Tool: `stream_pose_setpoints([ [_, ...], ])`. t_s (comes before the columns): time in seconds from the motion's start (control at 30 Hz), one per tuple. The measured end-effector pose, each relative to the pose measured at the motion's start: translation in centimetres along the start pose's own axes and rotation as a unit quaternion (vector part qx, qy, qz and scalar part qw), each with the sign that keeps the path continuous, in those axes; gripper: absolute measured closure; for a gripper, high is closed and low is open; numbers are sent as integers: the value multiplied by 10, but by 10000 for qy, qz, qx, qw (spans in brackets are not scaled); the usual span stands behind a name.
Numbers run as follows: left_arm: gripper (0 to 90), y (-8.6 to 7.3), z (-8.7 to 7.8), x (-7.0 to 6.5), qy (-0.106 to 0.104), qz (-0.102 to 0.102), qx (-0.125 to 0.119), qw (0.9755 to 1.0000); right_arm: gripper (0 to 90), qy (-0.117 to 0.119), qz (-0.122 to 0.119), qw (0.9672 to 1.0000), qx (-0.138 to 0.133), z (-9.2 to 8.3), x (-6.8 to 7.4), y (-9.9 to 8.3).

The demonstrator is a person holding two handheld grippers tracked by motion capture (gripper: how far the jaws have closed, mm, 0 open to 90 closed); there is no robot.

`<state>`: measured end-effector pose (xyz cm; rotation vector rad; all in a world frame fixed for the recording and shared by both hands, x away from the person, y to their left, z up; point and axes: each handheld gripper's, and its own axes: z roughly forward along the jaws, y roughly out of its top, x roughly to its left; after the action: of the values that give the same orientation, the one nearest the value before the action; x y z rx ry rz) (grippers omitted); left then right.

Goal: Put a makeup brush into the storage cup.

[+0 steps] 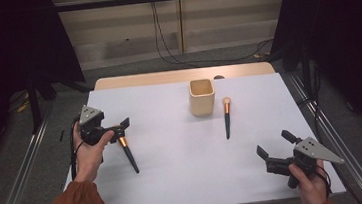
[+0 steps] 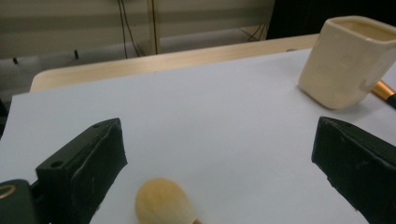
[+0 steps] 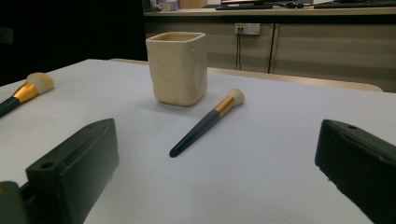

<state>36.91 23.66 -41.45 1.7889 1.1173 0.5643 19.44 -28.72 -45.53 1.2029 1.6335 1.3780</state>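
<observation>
- Black jaws of the left gripper (image 1: 120, 129) stand wide apart, straddling the bristle head of the left brush (image 1: 128, 156), which lies flat at the table's left.
- Right gripper (image 1: 273, 149), jaws apart and empty, is held low at the near right.
- Second brush (image 1: 227, 118) lies just right of the cream cup (image 1: 202, 97).

The near makeup brush (image 1: 127, 151), with dark handle, gold ferrule and cream bristle head (image 2: 161, 203), lies flat on the white worktop (image 1: 185, 167), head toward the far-left and between the open left tool (image 1: 120, 128) jaws.
</observation>
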Motion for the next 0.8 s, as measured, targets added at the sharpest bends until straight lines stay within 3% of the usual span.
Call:
stream_pose_setpoints([
  [0.03, 27, 0, 0, 0, 0, 0, 0, 10000, 0, 0, 0, 10000, 0, 0, 0, 0],
  [0.07, 27, 2, 2, 1, 115, -140, 183, 9997, 0, -8, 22, 10000, 5, 0, 1, 0],
  [0.13, 28, 4, 2, 4, 107, -252, 299, 9992, 0, 3, 11, 10000, 13, 0, 1, 0],
  [0.27, 28, 6, 2, 6, 134, -249, 557, 9980, 0, -2, 20, 10000, 10, 0, 0, 0],
  [0.37, 30, 8, 5, 7, 83, -201, 1000, 9947, 0, 11, 0, 10000, 28, 1, 0, 0],
  [0.4, 33, 8, 5, 7, 83, -201, 1000, 9947, 0, 11, 0, 10000, 28, 1, 0, 0],
  [0.43, 37, 10, 8, 8, -84, -198, 1315, 9911, 0, 15, -2, 10000, 29, 1, 1, 0],
  [0.47, 37, 11, 9, 8, -140, -235, 1423, 9894, 0, 17, -8, 10000, 28, 1, 1, 0],
  [0.7, 58, 12, 12, 5, -82, -349, 1653, 9856, 0, 33, -8, 10000, 46, 1, 1, 0],
  [0.77, 58, 14, 14, 4, 64, -304, 1974, 9798, 0, 46, -22, 10000, 55, 1, 1, 0],
  [0.8, 57, 14, 15, 3, 133, -256, 2044, 9785, 0, 65, -11, 10000, 71, 1, 1, 0],
])
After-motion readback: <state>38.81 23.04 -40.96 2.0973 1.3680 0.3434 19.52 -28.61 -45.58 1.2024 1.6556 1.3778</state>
